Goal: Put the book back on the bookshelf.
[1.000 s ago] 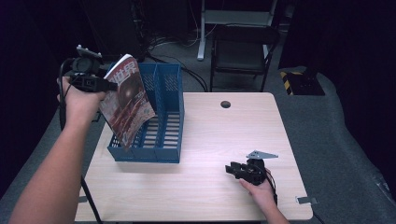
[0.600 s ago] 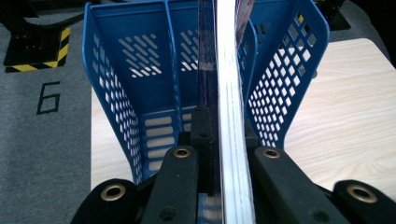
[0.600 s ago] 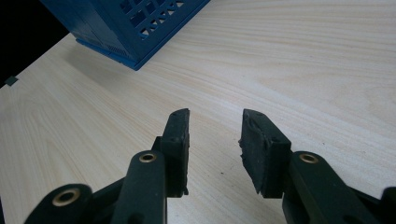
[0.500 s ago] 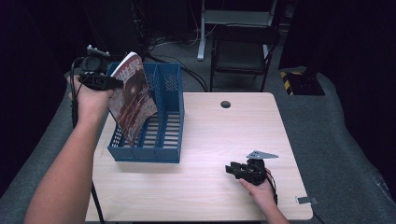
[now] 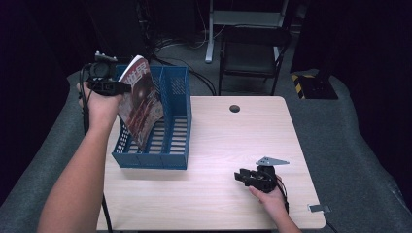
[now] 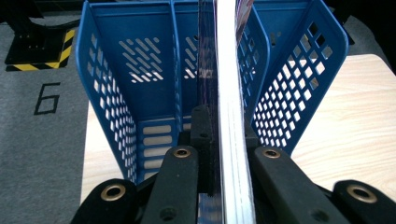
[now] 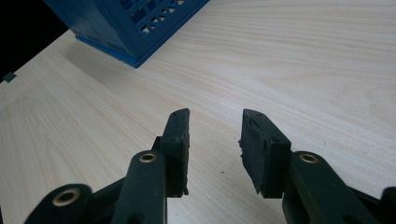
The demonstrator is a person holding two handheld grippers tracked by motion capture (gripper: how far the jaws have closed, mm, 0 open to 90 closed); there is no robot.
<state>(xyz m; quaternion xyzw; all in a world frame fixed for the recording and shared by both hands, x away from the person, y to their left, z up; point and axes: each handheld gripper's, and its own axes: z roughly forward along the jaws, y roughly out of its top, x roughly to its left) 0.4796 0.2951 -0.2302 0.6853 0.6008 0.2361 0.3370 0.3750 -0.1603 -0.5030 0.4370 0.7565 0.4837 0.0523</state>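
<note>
My left gripper (image 5: 116, 88) is shut on the top edge of a magazine (image 5: 141, 104) with a dark red cover. The magazine hangs tilted, its lower part inside the left compartment of a blue perforated file rack (image 5: 167, 145) at the table's left. In the left gripper view the magazine (image 6: 229, 93) stands edge-on between my two jaws, over the blue rack (image 6: 121, 84) and its centre divider. My right gripper (image 5: 239, 175) rests low on the table at the front right, open, with nothing between its fingers. In the right gripper view the right gripper (image 7: 215, 128) has only bare wood between its pads.
The light wooden table (image 5: 233, 141) has a round cable hole (image 5: 234, 108) at its back edge. A corner of the rack (image 7: 130, 28) lies ahead of my right gripper. Behind the table stands a black chair (image 5: 252, 53). Grey carpet surrounds the table.
My left hand has carried the magazine rightward and down, so its lower edge now sits deeper in the rack. The right gripper has not moved.
</note>
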